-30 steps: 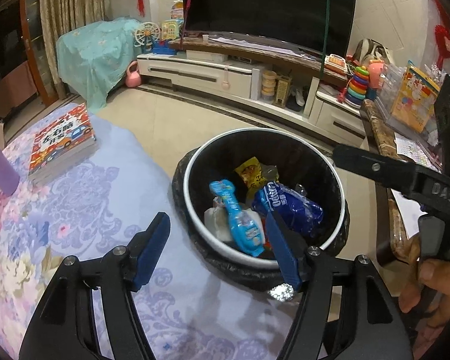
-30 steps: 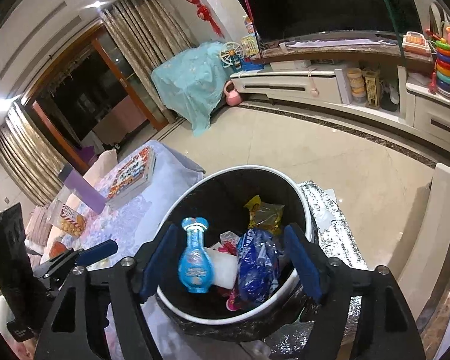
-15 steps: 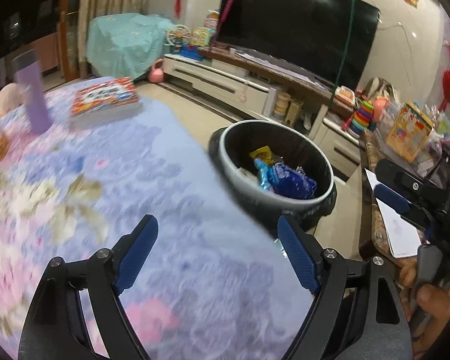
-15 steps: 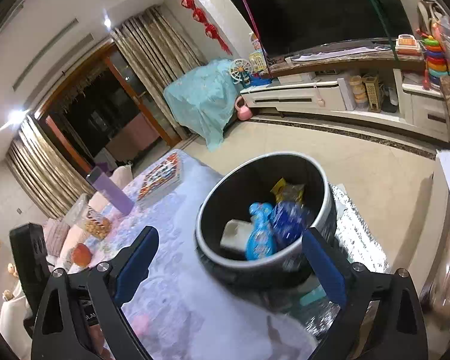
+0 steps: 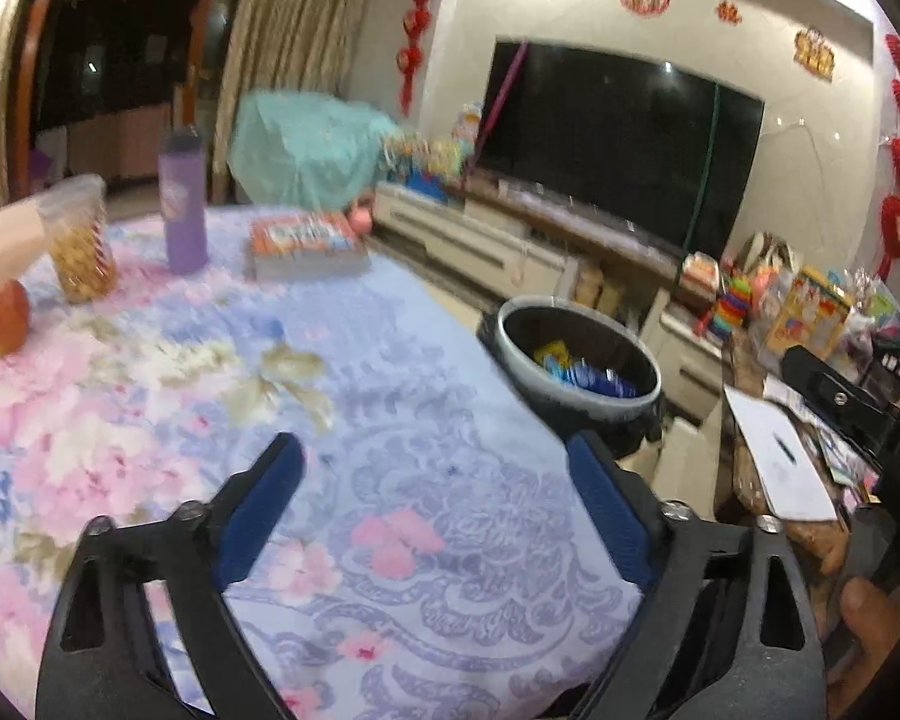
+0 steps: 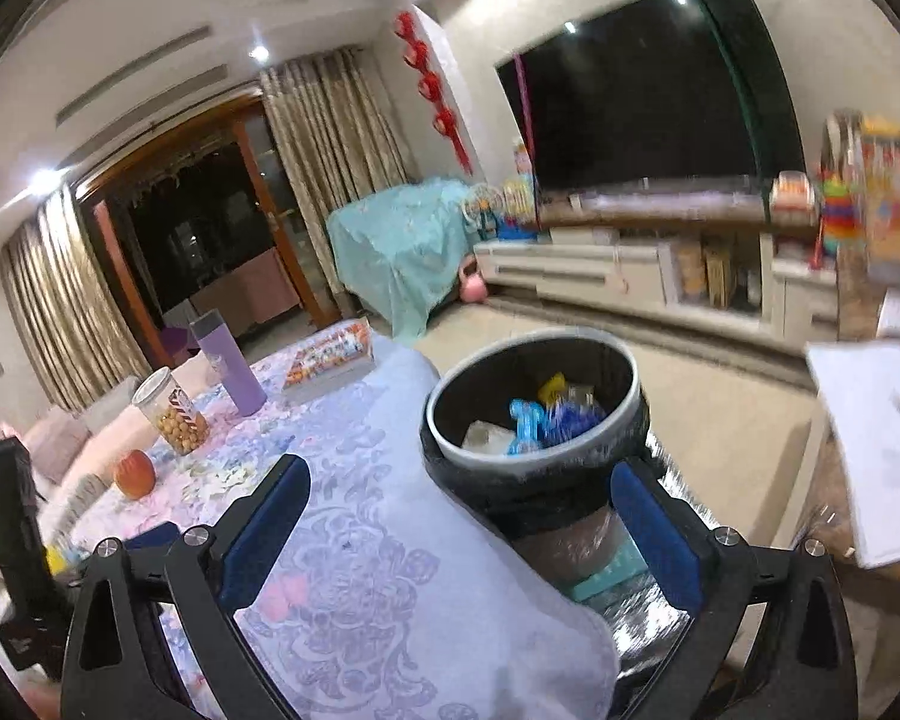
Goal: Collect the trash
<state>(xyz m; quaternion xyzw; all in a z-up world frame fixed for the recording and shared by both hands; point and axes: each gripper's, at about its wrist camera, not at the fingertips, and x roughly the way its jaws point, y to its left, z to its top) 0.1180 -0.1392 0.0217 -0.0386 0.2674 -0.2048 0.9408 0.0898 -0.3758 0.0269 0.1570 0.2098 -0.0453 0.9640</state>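
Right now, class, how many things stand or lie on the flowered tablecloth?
4: a snack jar and an orange fruit near the far-left edge, a purple bottle behind them, and a stack of books nearer the trash bin. Others may sit outside the frame.

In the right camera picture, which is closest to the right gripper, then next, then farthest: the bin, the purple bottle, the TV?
1. Bin, just ahead, beside the table edge.
2. Purple bottle, back left on the table.
3. TV, on the far wall.

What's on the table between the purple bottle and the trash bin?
In the right wrist view, a stack of books lies between the purple bottle and the trash bin; the rest is bare floral tablecloth.
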